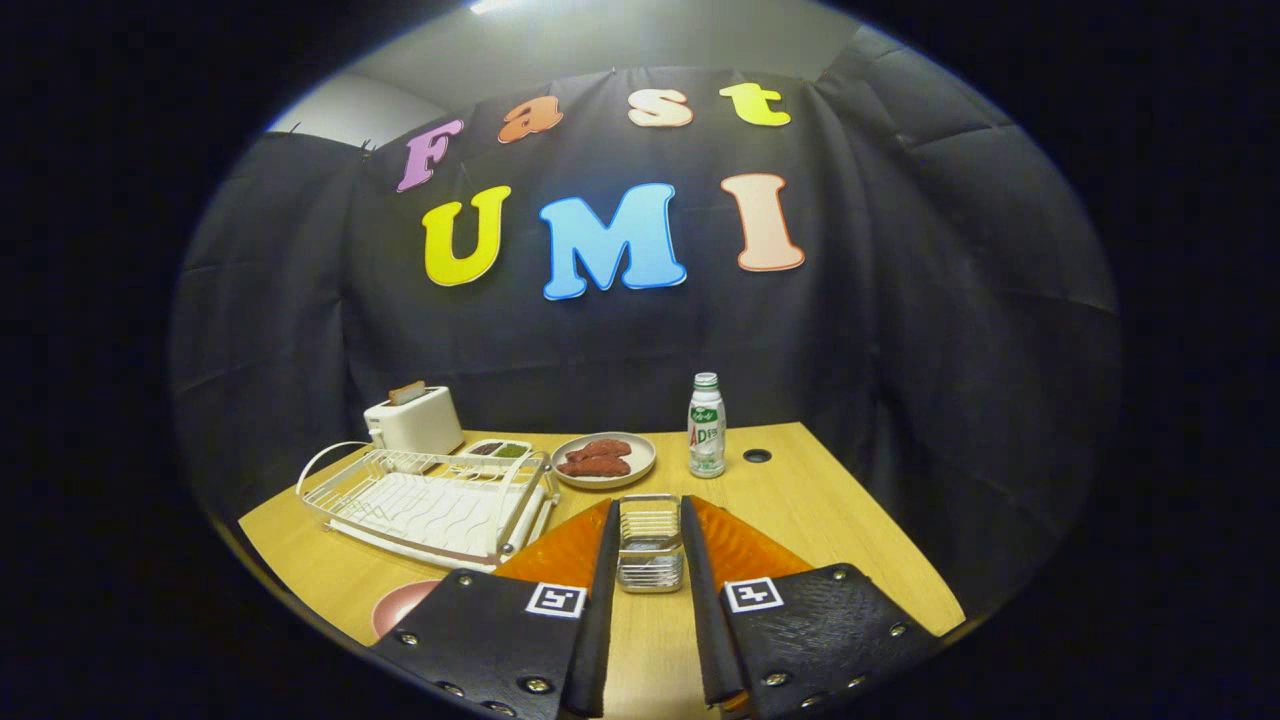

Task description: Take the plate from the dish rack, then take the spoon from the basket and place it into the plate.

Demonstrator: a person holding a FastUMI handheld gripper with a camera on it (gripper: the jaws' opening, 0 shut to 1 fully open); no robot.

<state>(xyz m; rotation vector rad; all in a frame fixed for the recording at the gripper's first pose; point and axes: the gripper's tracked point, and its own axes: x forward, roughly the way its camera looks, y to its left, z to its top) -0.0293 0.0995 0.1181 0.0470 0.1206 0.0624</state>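
A small metal wire basket [650, 560] stands on the wooden table [800, 520], right between my two fingers. My gripper [650, 502] is open, one finger on each side of the basket, and I cannot tell whether they touch its walls. A dull grey shape lies low inside the basket; I cannot make it out as the spoon. A pink plate [398, 606] lies flat on the table near the front edge, left of the fingers and partly hidden by the left one. The white wire dish rack [430, 495] stands left of the basket with nothing in it.
Beyond the basket are a pale plate with sausages [603, 460], a small white bottle with a green cap [706, 425] and a cable hole [757, 456]. A white toaster [412, 420] and a small sauce dish [497, 449] stand behind the rack.
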